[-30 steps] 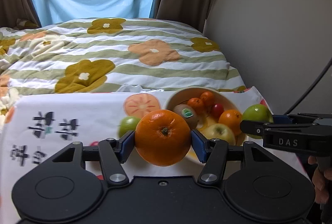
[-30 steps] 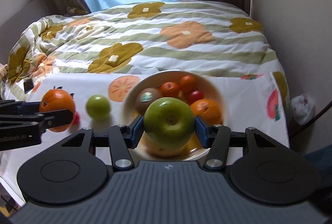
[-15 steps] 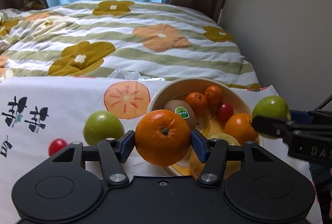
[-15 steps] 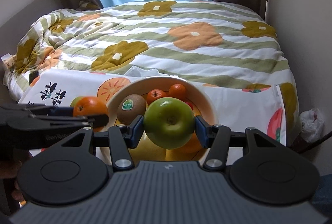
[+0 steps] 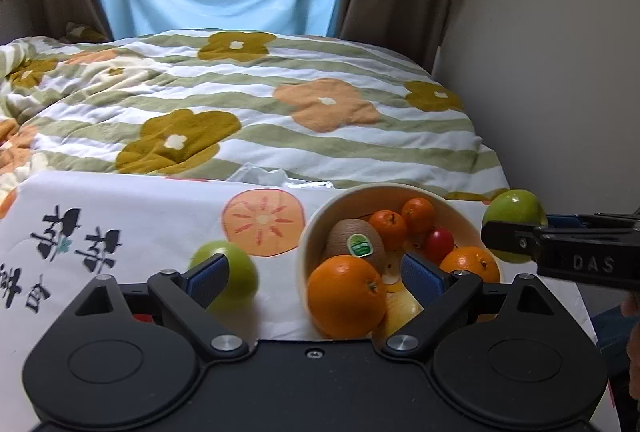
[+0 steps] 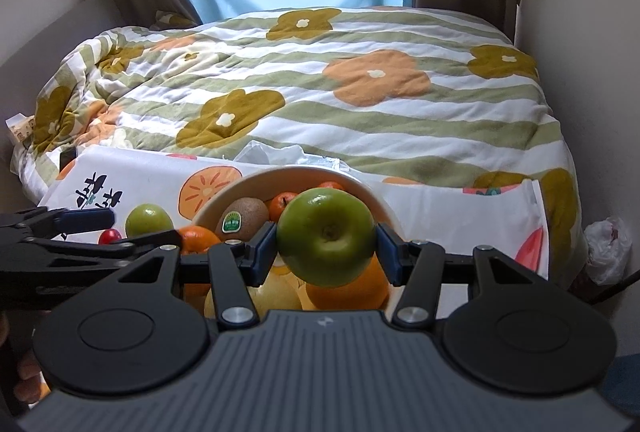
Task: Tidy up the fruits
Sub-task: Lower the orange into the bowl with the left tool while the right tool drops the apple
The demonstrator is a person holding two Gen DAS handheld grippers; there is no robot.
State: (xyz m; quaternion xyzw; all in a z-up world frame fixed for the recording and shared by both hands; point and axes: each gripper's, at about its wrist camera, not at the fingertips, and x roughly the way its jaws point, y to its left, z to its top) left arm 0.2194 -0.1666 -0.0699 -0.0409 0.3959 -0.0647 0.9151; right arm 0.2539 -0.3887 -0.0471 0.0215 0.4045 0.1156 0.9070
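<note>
A cream bowl (image 5: 316, 224) on the printed cloth holds a kiwi (image 5: 354, 244), small oranges, a red fruit and a yellow fruit. My left gripper (image 5: 316, 278) is open over the bowl's near rim. A large orange (image 5: 346, 296) lies between its fingers, touching neither pad, inside the bowl's near edge. My right gripper (image 6: 326, 246) is shut on a green apple (image 6: 326, 236) and holds it above the bowl (image 6: 376, 200). That apple also shows at the right of the left wrist view (image 5: 516, 210).
A green fruit (image 5: 240, 272) and a small red fruit (image 6: 109, 235) lie on the cloth left of the bowl. A flowered duvet (image 5: 320, 112) covers the bed behind. A wall stands at the right, curtains at the back.
My left gripper has opened and let go of the large orange, which now rests in the bowl's near edge. My right gripper has kept the green apple and moved closer over the bowl.
</note>
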